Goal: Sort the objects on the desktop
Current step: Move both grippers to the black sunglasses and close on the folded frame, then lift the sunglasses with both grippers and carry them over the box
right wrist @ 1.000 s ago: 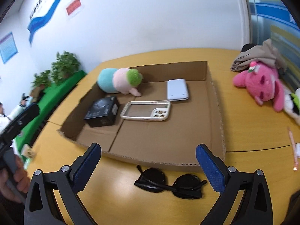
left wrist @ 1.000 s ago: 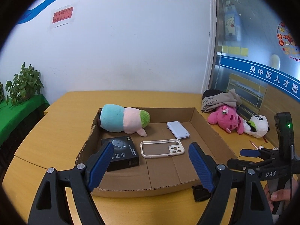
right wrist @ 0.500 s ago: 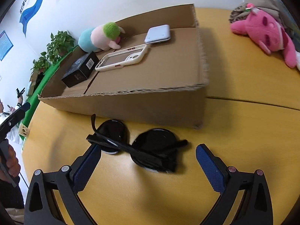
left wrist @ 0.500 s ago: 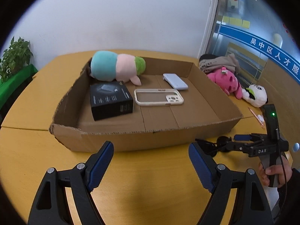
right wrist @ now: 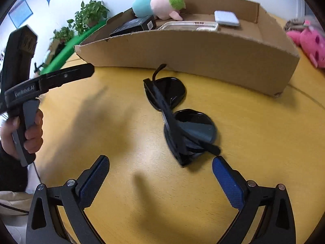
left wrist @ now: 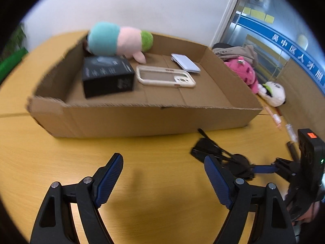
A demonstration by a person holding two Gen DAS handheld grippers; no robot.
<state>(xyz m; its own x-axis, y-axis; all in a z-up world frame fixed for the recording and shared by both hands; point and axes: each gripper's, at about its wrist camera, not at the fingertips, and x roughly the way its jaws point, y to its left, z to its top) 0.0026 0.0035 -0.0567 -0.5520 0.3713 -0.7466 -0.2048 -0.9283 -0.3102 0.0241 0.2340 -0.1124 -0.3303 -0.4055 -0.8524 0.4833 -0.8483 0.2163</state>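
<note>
I see a yellow wooden table (left wrist: 61, 162) set against a plain white wall (left wrist: 162, 10). Right of the table stands a glass partition (left wrist: 264, 36) with a blue lettered band. Left of the table, potted plants (right wrist: 89, 14) sit on a green-covered surface (right wrist: 67, 48).

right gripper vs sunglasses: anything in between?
Nothing. In the right wrist view, only bare tabletop lies between the open right gripper and the sunglasses, whose near end sits just beyond the jaws.
</note>
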